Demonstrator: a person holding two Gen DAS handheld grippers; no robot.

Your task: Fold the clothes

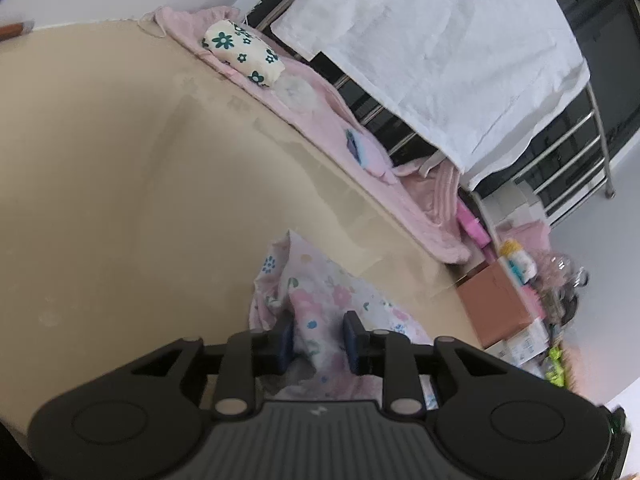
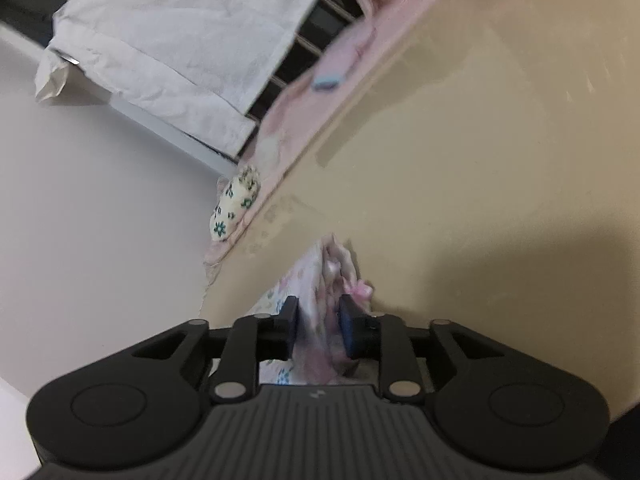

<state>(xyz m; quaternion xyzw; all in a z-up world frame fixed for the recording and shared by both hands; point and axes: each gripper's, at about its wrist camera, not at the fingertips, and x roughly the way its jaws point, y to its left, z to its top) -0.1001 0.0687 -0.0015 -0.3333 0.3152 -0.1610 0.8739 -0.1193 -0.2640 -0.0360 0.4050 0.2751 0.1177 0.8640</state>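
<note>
A pale floral garment (image 1: 320, 300) with pink and blue flowers hangs over the beige table (image 1: 120, 160). My left gripper (image 1: 318, 338) is shut on a fold of this garment, with cloth bunched between its blue pads. In the right wrist view my right gripper (image 2: 318, 326) is shut on another part of the same floral garment (image 2: 320, 276), whose edge sticks out ahead of the fingers above the beige table (image 2: 480, 160). Both views are tilted and a little blurred.
A pink cloth (image 1: 320, 120) lies along the table's far edge with a folded cream item with green flowers (image 1: 244, 54) on it; that item also shows in the right wrist view (image 2: 236, 200). A white sheet (image 1: 440, 48) hangs over a metal rack. Boxes (image 1: 500, 304) and clutter sit on the floor.
</note>
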